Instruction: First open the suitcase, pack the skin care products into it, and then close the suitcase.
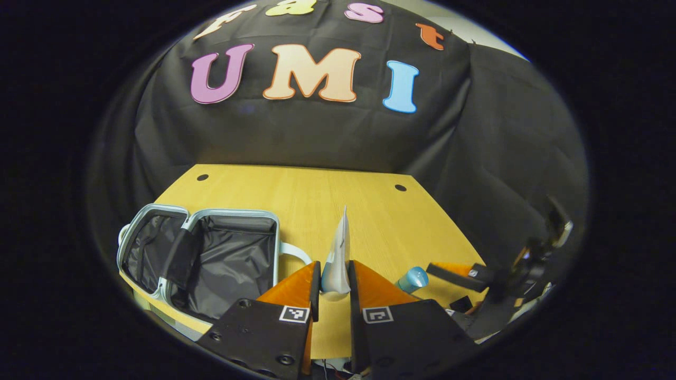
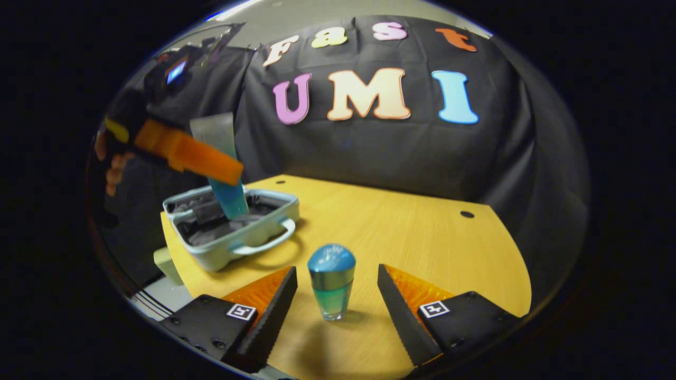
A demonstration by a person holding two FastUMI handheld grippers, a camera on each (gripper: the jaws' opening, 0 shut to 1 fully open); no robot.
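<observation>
The pale blue suitcase lies open on the wooden table, showing its black lining. My left gripper is shut on a silver-and-teal tube, held edge-on above the table to the right of the case. In the right gripper view the same tube hangs cap down over the open suitcase, clamped by the other gripper's orange fingers. My right gripper is open, its fingers on either side of a small upright teal bottle without touching it. That bottle also appears in the left gripper view.
The suitcase's handle points toward the bottle. A hand holds the left gripper at the far left. The table's left edge runs just beside the case. Bare wood stretches behind the bottle to the black cloth wall.
</observation>
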